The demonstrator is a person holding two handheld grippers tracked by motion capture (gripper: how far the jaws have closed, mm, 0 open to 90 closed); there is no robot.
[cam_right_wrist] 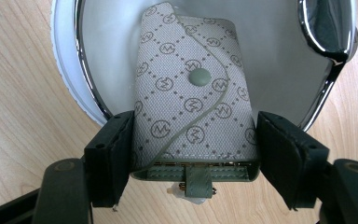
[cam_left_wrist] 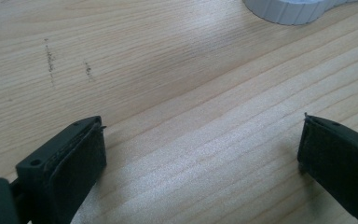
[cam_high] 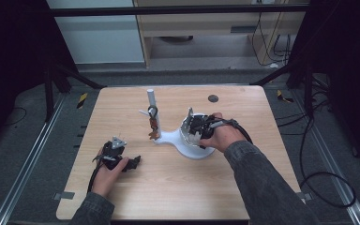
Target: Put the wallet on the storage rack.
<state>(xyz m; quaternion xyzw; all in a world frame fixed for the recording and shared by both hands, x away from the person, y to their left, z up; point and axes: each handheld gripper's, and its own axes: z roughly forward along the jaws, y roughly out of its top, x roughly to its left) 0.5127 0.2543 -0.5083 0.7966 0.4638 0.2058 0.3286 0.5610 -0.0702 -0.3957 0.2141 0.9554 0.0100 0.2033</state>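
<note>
A patterned key case (cam_right_wrist: 193, 100) is pinched by the right gripper (cam_right_wrist: 193, 154) over a white dish (cam_right_wrist: 279, 60), while the left gripper (cam_left_wrist: 200, 154) is rested spread on the table (cam_left_wrist: 168, 70).

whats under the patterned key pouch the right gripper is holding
Under the beige monogram fabric key pouch, clamped by the right gripper, sits the round white dish with its chrome rim. The pouch covers the dish's middle, so anything lying directly beneath cannot be seen.

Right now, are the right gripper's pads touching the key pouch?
Touching. In the right gripper view both pads of the right gripper press the sides of the patterned key pouch over the white dish.
</note>
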